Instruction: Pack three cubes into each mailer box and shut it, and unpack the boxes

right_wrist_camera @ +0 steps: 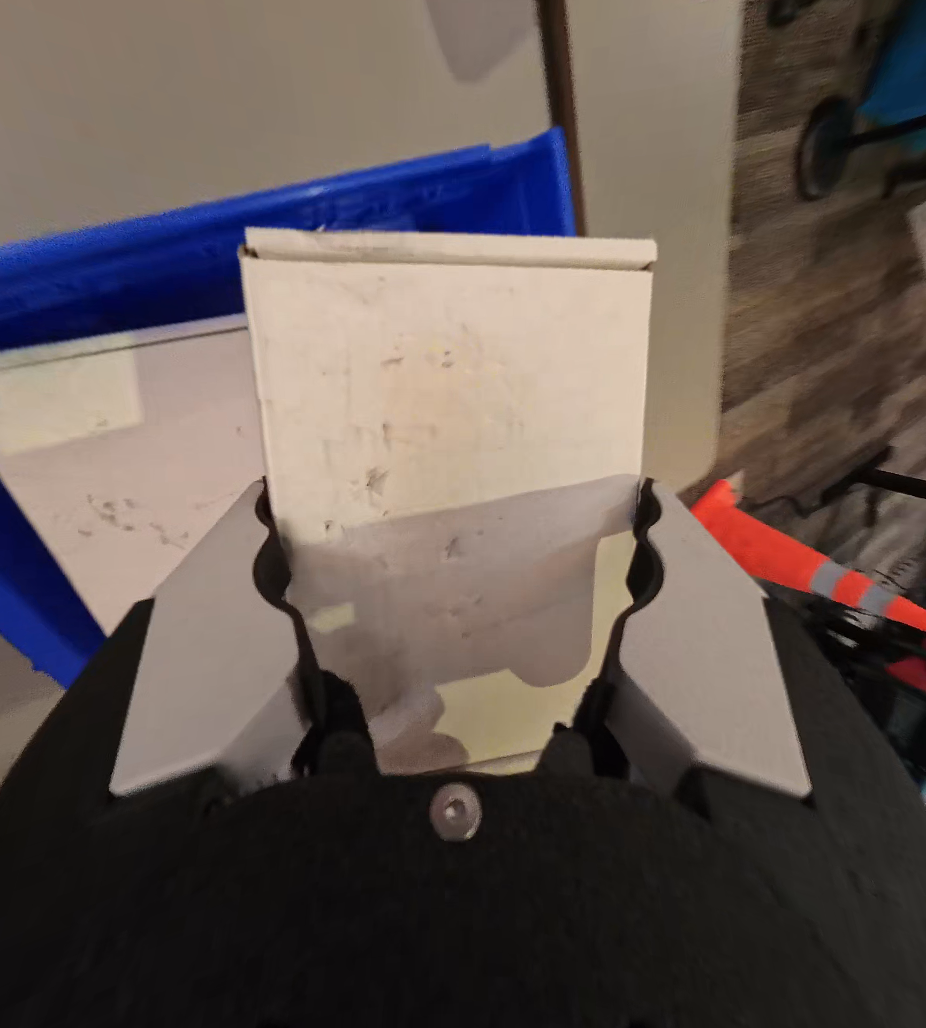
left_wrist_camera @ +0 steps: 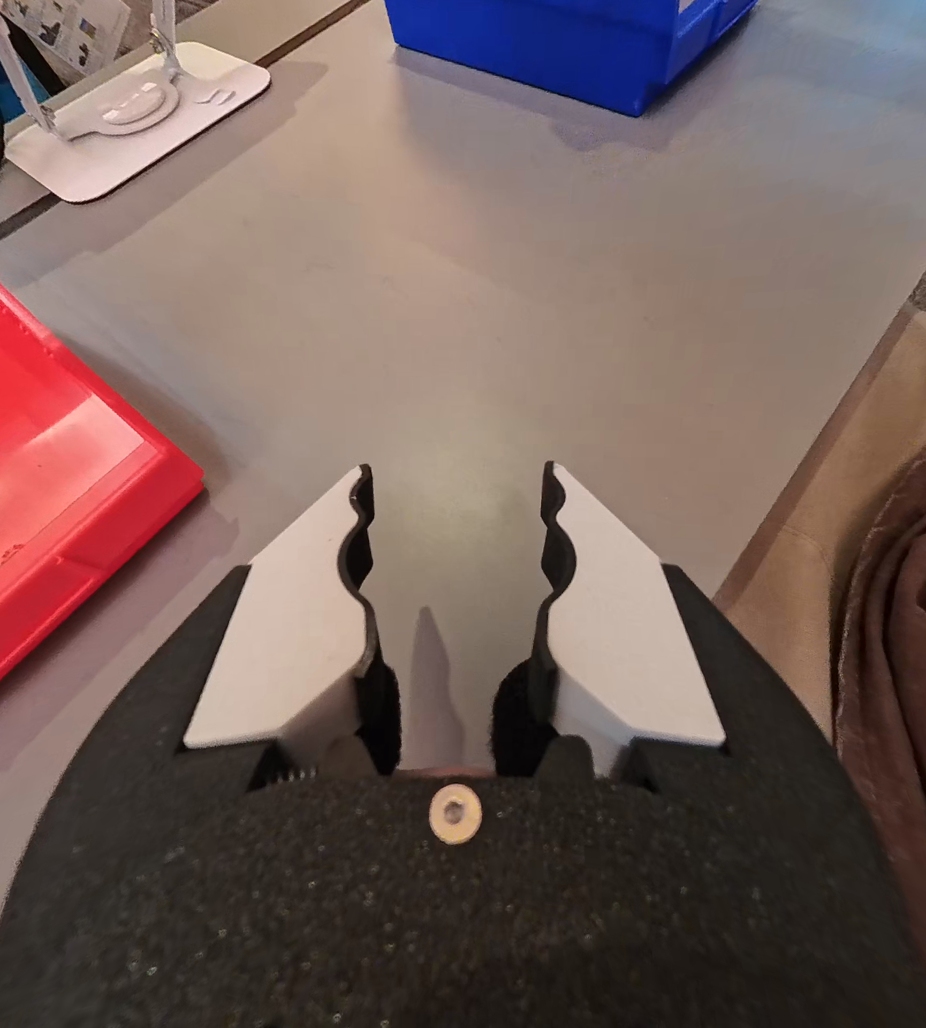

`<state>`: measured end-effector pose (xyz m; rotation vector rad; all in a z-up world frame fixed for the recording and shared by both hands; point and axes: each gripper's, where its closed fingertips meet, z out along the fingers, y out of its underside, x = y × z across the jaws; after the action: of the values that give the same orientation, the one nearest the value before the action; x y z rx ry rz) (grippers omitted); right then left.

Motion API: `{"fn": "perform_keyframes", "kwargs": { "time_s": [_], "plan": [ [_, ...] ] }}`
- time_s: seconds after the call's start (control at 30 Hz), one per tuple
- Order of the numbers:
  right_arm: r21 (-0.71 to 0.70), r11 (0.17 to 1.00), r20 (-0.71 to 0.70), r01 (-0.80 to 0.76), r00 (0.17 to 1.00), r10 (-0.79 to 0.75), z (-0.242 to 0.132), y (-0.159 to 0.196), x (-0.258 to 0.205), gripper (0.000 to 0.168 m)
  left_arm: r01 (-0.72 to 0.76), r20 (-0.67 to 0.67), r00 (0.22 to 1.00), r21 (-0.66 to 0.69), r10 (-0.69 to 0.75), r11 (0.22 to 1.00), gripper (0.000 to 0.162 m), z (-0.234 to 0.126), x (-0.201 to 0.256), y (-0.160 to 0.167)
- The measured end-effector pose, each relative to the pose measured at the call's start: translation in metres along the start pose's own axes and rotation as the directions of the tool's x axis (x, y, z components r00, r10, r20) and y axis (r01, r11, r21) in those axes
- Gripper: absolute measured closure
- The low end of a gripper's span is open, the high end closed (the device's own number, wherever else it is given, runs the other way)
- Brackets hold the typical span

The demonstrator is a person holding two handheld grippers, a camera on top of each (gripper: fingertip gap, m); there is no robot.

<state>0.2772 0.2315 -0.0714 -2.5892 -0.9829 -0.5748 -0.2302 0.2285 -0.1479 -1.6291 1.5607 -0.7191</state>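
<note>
Mailer box (right_wrist_camera: 449, 384), white and scuffed, lid shut, sits clamped between the right gripper (right_wrist_camera: 452, 500) fingers (right_wrist_camera: 216, 612), held over a blue bin (right_wrist_camera: 227, 245) (another white box (right_wrist_camera: 88, 456) lies inside). Left gripper (left_wrist_camera: 455, 473) hangs above the grey surface (left_wrist_camera: 449, 278), fingers (left_wrist_camera: 294, 601) parted and holding nothing, beside a red bin (left_wrist_camera: 49, 473).

Left claw (left_wrist_camera: 455, 473) open & empty over table (left_wrist_camera: 449, 306), btwn red bin (left_wrist_camera: 32, 473) & blue bin (left_wrist_camera: 561, 50).

A scuffed white cardboard mailer box (right_wrist_camera: 449, 400), closed, is held flat between the right tongs' (right_wrist_camera: 452, 500) fingers, above a blue plastic bin (right_wrist_camera: 171, 267).
</note>
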Motion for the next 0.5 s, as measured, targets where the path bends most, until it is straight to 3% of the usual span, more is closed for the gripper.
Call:
{"fn": "perform_keyframes", "kwargs": {
  "time_s": [0.23, 0.5],
  "plan": [
    [-0.053, 0.996, 0.230, 0.077, 0.971, -0.063, 0.075, 0.011, -0.016, 0.043, 0.011, 0.025, 1.000, -0.021, -0.011, 1.000, 0.105, 0.011, -0.008, 0.005],
    [-0.078, 0.977, 0.312, 0.200, 0.935, -0.166, 0.130, 0.023, -0.027, 0.044, 0.040, 0.023, 0.999, -0.037, -0.039, 0.999, 0.105, 0.025, -0.008, 0.007]
  ]
}}
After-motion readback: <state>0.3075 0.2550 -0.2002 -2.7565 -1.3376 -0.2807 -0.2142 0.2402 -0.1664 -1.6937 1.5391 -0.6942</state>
